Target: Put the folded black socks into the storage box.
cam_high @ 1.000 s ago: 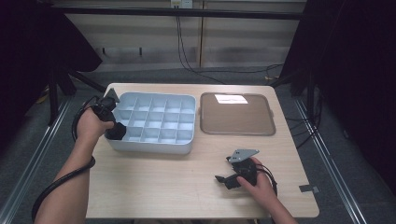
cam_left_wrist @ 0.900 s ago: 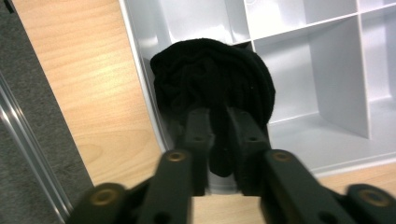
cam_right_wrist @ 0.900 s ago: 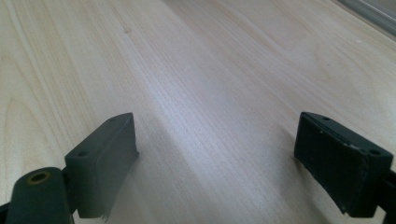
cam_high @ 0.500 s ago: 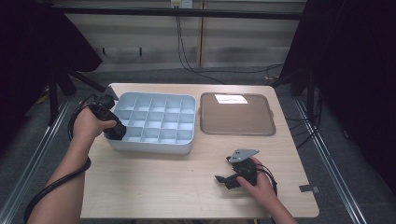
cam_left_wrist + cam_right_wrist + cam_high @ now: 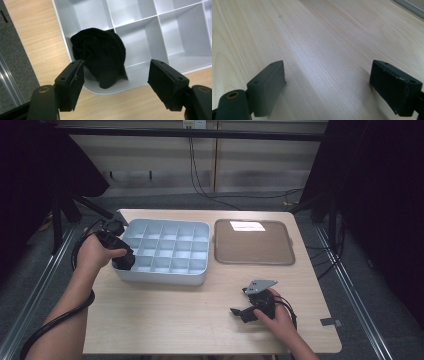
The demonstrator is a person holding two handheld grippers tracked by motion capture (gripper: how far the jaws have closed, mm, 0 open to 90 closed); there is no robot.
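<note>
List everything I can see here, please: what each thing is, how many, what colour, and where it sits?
Table: one, light wood, centre of the high view.
Divided bin: one, pale grey-blue, many compartments, left half of the table.
Cloth bundle: one, black, in the bin's near-left corner compartment.
Tray: one, brown with a grey rim, right of the bin, apart from it.
White patch: one, at the tray's far edge; label or glare, cannot tell.
Left hand-held gripper: one, black, jaws open above the bundle.
Right hand-held gripper: one, black, jaws open, on the table's near right.
</note>
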